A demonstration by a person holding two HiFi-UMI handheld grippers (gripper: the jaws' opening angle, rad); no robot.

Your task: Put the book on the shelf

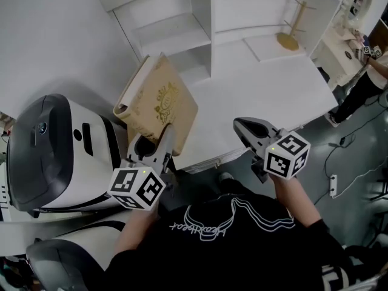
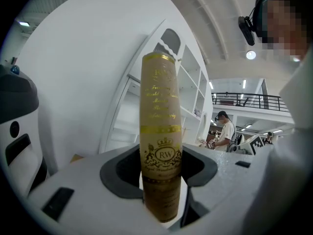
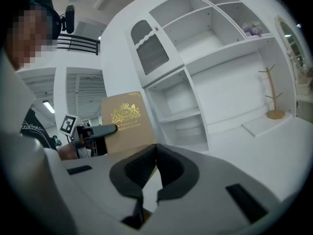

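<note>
Left gripper (image 1: 159,141) clamping book (image 1: 159,100) (spine left), long axis toward shelf (image 1: 173,34), right gripper (image 3: 155,150) seemingly closed, empty.

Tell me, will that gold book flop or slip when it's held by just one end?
The book probably won't flop: its hard cover looks flat though only the left gripper clamps its bottom end. It looks thick, so likely heavy, and leaning like that it may swing down. The cover looks smooth, so it could slide between the jaws.

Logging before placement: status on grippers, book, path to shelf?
Left gripper shut on book, held tilted over desk edge. Right gripper shut, empty. Shelf bays ahead, nothing seen blocking.
</note>
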